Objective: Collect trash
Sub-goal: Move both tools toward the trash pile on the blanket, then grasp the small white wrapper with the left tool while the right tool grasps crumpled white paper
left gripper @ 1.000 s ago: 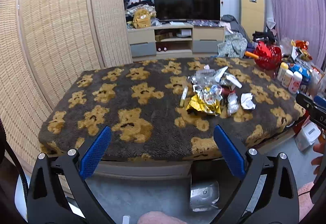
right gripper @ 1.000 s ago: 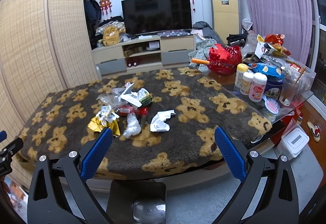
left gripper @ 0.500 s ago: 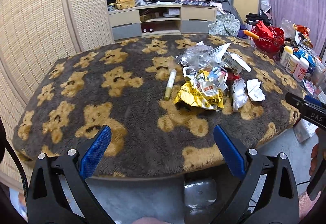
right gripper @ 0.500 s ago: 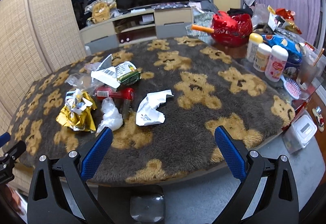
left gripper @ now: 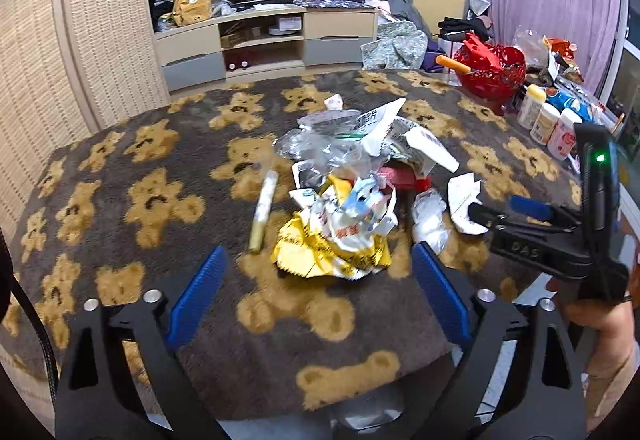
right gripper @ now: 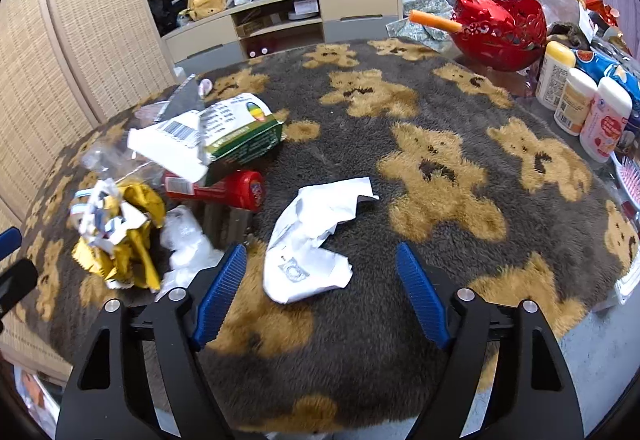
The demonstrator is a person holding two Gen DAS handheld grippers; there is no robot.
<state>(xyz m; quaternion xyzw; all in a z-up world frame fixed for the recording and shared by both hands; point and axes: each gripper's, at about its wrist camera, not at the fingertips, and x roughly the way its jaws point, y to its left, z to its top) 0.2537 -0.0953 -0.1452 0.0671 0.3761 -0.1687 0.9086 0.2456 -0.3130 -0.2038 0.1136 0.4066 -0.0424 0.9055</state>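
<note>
Both hand-held grippers are wide open and hold nothing. The right hand-held gripper (right gripper: 318,270) frames the crumpled white paper (right gripper: 314,240) at lower middle, ready to pinch it; the left hand-held gripper (left gripper: 318,286) faces the yellow wrapper (left gripper: 332,244).

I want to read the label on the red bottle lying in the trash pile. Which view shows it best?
The right wrist view: the red bottle lies on its side, cap end facing the camera. In the left wrist view, wrappers hide most of it.

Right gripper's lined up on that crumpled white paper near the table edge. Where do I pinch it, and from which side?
Pinch the crumpled white paper across its bunched lower lobe, coming straight ahead and down from the near table edge. That lobe stands thickest and lies between the open right gripper pads; the upper flap is thin and flat against the bear-print blanket, so it would probably slip.
</note>
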